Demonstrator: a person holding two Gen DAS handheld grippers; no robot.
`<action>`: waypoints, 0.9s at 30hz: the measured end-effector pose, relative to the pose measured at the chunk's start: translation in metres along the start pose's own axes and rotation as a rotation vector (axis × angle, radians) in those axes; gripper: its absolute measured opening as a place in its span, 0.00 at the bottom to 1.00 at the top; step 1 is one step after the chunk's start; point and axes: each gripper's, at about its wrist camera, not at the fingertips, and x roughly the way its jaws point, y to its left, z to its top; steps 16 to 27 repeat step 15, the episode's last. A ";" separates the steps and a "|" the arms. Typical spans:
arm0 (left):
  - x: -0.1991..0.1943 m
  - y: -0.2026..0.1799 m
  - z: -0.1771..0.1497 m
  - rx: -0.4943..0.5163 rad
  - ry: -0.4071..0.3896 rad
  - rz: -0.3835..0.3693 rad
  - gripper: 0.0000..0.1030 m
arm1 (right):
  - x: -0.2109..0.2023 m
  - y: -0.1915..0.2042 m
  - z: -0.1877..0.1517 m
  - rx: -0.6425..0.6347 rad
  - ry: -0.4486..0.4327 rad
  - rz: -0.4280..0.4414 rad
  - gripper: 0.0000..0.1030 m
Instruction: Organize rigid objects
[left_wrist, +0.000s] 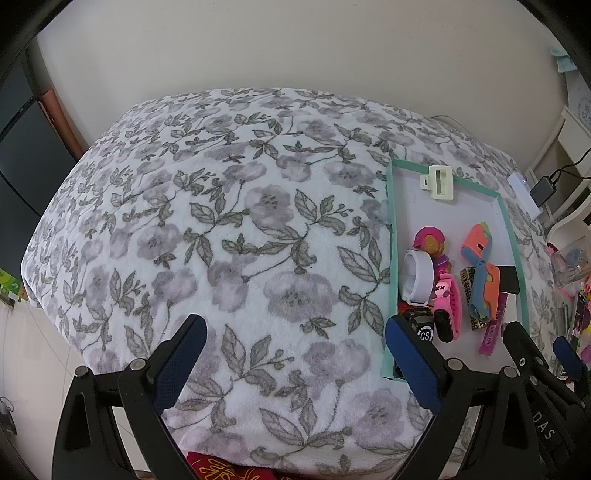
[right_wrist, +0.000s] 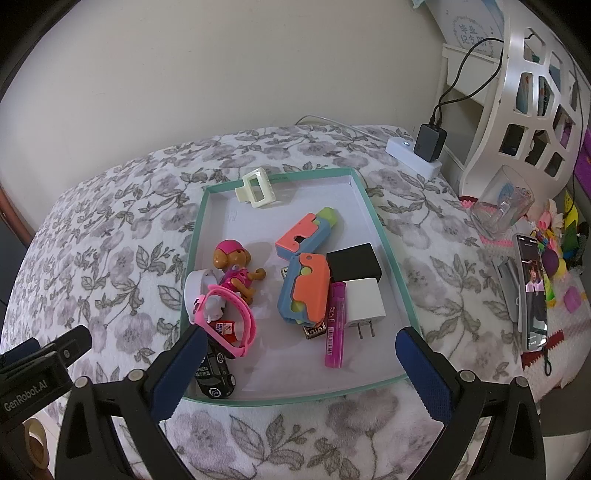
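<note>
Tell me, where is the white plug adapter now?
In the right wrist view, the white plug adapter lies in the right part of the green tray, just in front of the black cube, beside the pink tube.

A white bedspread (right_wrist: 110, 258) patterned with grey-lilac flowers and leaves; a teal-rimmed tray (right_wrist: 388, 251) with white floor — inside, an orange-and-blue toy gun (right_wrist: 308, 291), pink watch band (right_wrist: 240, 317), magenta tube (right_wrist: 335, 325), cream hair clip (right_wrist: 255, 188).

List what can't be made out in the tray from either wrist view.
- Black toy car: right view, front hidden behind a tong finger.
- Gold patterned piece: mostly under the orange-blue toy.
- Red item: covered by the pink band; label too small.
- Tray near corner: left view, blocked by tongs.
</note>
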 end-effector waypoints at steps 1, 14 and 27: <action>0.000 0.000 0.000 -0.001 -0.001 0.001 0.95 | 0.000 0.000 0.000 0.000 0.000 0.000 1.00; -0.010 -0.004 -0.001 0.020 -0.052 -0.002 0.95 | 0.000 0.001 0.000 -0.003 -0.001 0.000 1.00; -0.010 -0.005 -0.001 0.023 -0.053 -0.007 0.95 | 0.001 0.001 0.000 -0.002 -0.001 0.000 1.00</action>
